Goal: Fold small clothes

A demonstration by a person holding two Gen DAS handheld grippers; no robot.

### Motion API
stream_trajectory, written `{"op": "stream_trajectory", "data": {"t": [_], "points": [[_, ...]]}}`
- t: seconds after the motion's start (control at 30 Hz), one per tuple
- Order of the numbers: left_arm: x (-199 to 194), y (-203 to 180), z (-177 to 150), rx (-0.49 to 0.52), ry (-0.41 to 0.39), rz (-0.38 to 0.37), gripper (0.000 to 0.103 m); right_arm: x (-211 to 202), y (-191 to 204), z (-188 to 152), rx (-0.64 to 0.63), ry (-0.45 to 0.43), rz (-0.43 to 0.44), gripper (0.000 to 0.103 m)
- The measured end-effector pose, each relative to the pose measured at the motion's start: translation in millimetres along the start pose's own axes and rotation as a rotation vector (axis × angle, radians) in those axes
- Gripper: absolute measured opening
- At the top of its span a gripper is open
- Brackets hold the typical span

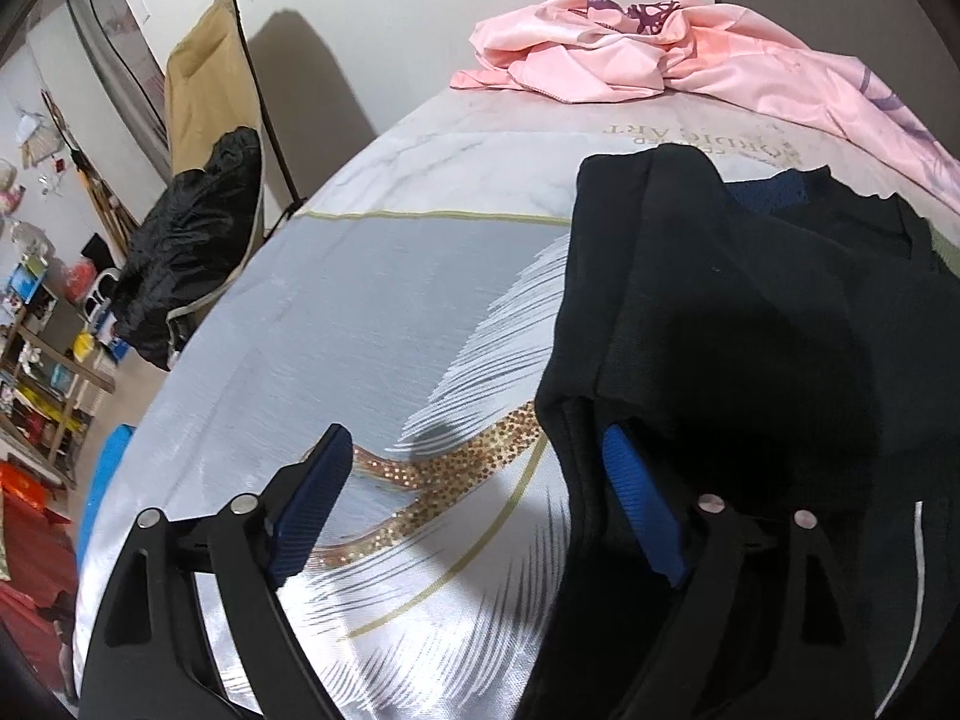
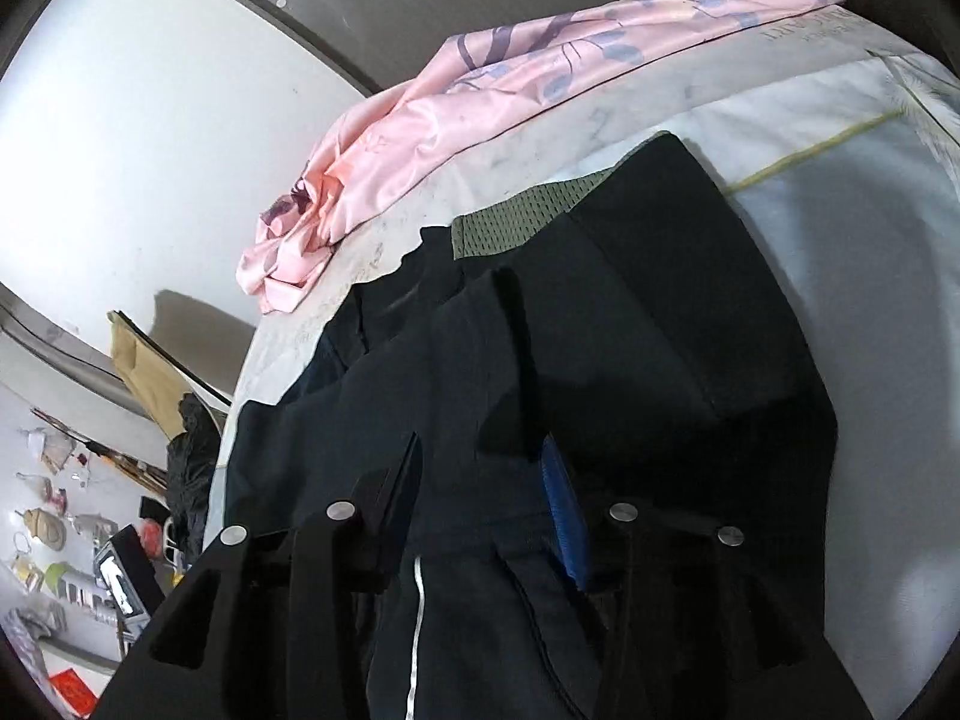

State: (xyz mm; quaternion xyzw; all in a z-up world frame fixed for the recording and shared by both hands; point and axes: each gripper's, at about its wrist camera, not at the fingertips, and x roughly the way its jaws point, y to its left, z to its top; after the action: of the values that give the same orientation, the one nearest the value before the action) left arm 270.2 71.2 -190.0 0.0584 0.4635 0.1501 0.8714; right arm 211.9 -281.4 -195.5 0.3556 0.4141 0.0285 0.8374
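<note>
Presently, the left gripper (image 1: 474, 492) stands with its jaws spread wide and nothing pinched between them. Its left blue pad (image 1: 312, 510) hangs over the bare bedspread (image 1: 360, 312), a grey sheet printed with a white feather and a gold speckled band. Its right blue pad (image 1: 639, 504) lies against the near left edge of the black garment (image 1: 750, 330), tucked just under a fold of that cloth; whether pad and cloth actually touch cannot be told for certain. The garment spreads ahead and to the right of this gripper, flat on the bedspread, with a doubled hem running forward along its left side. A dark blue mesh piece (image 1: 765, 186) shows at its far end.

The right gripper (image 2: 480, 486) is likewise spread apart, both fingers sitting directly above the black garment (image 2: 630, 348). No cloth is seen clamped between them. A thin white stripe (image 2: 417, 630) runs along the fabric below and between its fingers. An olive mesh piece (image 2: 522, 222) peeks out from under the garment at the far end, ahead of the gripper.

Farther ahead of both grippers, a crumpled pink sheet (image 1: 630, 54) lies at the far end of the bed, apart from the black garment.
</note>
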Motion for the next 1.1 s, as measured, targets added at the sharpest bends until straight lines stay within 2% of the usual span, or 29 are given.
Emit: {"op": "stream_trajectory", "data": {"t": [0.1, 0.23, 0.3, 0.37, 0.47, 0.57, 0.7, 0.8, 0.93, 1.0, 1.1], "points": [[0, -1, 0, 0.001, -0.001, 0.011, 0.086, 10, -4, 2, 0.058, 0.036, 0.037, 0.036], [-1, -3, 0, 0.012, -0.007, 0.036, 0.088, 10, -3, 3, 0.061, 0.027, 0.029, 0.03], [-2, -6, 0, 0.023, -0.012, 0.049, 0.088, 12, 0, 4, 0.041, 0.027, -0.002, 0.015], [-2, -6, 0, 0.025, -0.013, 0.052, 0.088, 7, 5, 3, 0.008, 0.006, -0.042, 0.009], [-1, -3, 0, 0.011, -0.007, 0.037, 0.089, -21, 14, 7, -0.023, -0.067, -0.023, 0.008], [0, 0, 0, -0.007, 0.003, 0.025, 0.09, -41, 8, 9, -0.058, -0.123, -0.099, 0.008], [0, 0, 0, -0.005, 0.004, 0.027, 0.091, -16, -21, 5, -0.031, -0.007, -0.134, 0.009], [-2, 4, 0, 0.001, 0.008, 0.009, 0.089, -25, -17, 3, -0.071, -0.053, -0.156, 0.01], [-30, 15, 0, -0.023, -0.082, -0.05, 0.084, -45, -1, 9, -0.148, -0.175, -0.218, 0.013], [-47, 11, 10, -0.023, -0.147, -0.083, 0.083, -37, 17, 18, -0.214, -0.173, -0.235, 0.013], [-63, -25, 38, 0.065, -0.199, -0.126, 0.083, -9, 44, 32, -0.277, -0.148, -0.251, 0.012]]}}
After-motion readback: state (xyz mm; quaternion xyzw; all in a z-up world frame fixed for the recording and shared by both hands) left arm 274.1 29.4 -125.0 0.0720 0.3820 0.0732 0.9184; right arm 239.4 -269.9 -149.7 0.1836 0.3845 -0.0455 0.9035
